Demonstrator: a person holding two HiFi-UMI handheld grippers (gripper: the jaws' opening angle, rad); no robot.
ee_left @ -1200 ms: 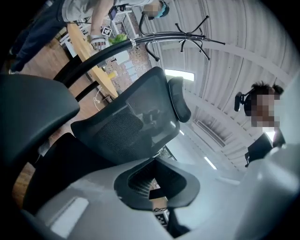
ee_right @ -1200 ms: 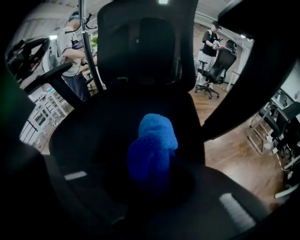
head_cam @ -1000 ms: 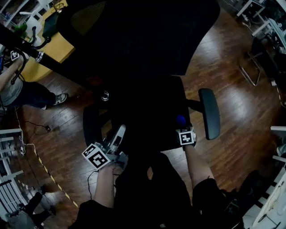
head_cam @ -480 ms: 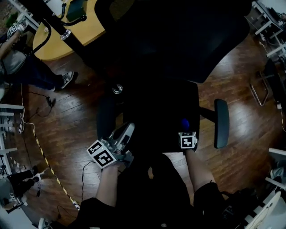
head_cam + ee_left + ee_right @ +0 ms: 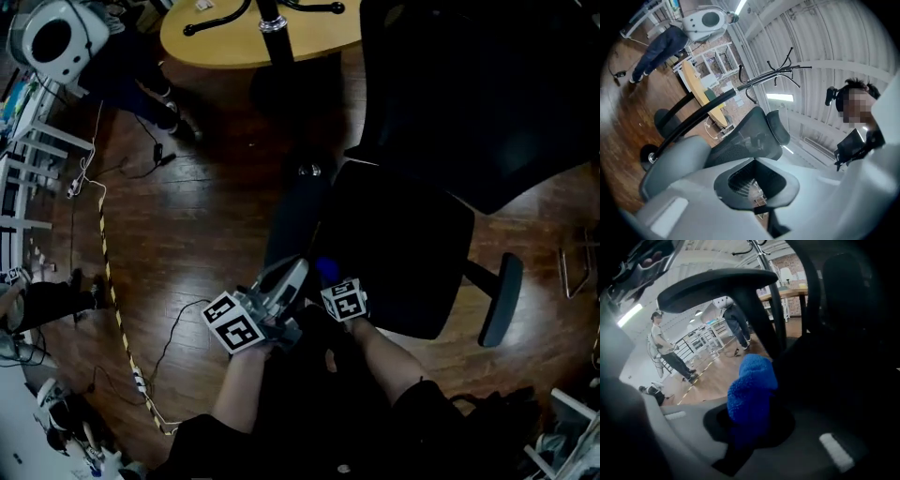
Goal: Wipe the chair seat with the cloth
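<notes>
The black office chair's seat (image 5: 398, 248) lies right of centre in the head view, with its backrest (image 5: 487, 94) above it. My right gripper (image 5: 330, 279) is shut on a blue cloth (image 5: 325, 269) at the seat's near left corner. In the right gripper view the blue cloth (image 5: 752, 390) bulges out of the gripper (image 5: 750, 425), with the dark seat (image 5: 834, 380) to its right and an armrest (image 5: 717, 284) overhead. My left gripper (image 5: 286, 279) hovers just left of it, beside the left armrest (image 5: 292, 217), jaws together on nothing. Its own view shows the mesh backrest (image 5: 740, 140) past the gripper (image 5: 757, 180).
A round wooden table (image 5: 258, 37) on a black pole stands beyond the chair. Cables (image 5: 155, 361) and striped tape (image 5: 108, 281) lie on the wood floor to the left. The right armrest (image 5: 497, 300) sticks out at the right. People stand farther off (image 5: 663, 350).
The head view has swung, so the chair now sits to the right. My right gripper with the cloth has slid left along the seat's front, ending close beside the left gripper.
</notes>
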